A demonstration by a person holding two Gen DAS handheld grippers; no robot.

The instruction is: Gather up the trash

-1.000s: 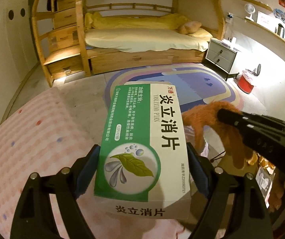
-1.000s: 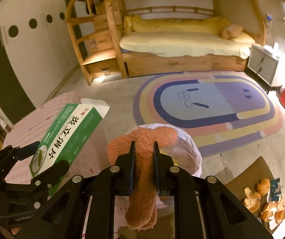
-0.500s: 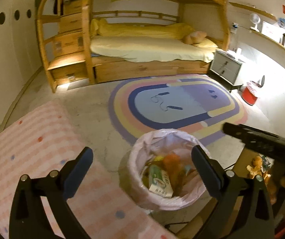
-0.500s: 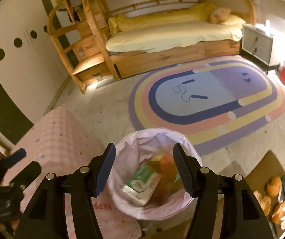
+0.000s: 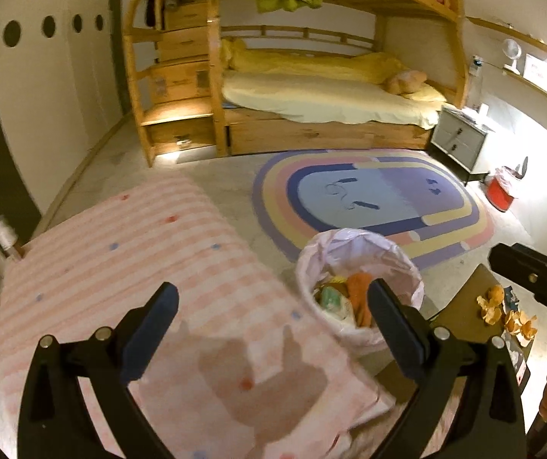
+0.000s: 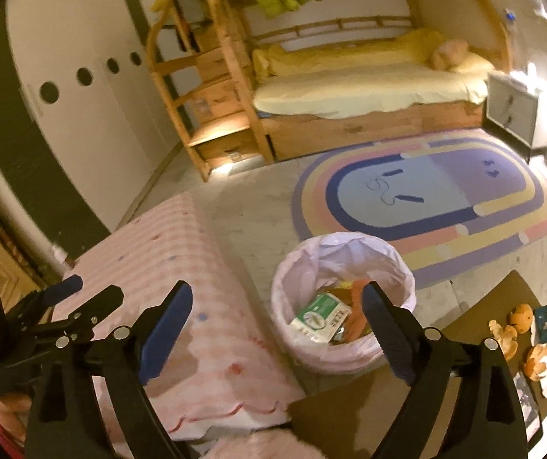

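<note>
Two grippers, both spread wide and empty: left gripper (image 5: 271,311) over the pink striped cloth (image 5: 128,252), right gripper (image 6: 277,311) above the bin's near rim. One lined trash bin (image 6: 304,264) on the floor holds one green-and-white box (image 6: 319,317) and one orange knitted piece (image 6: 355,315). Several orange peels (image 6: 533,348) lie on the brown board (image 6: 476,306), right of bin. Rug (image 6: 445,195) beyond.
</note>
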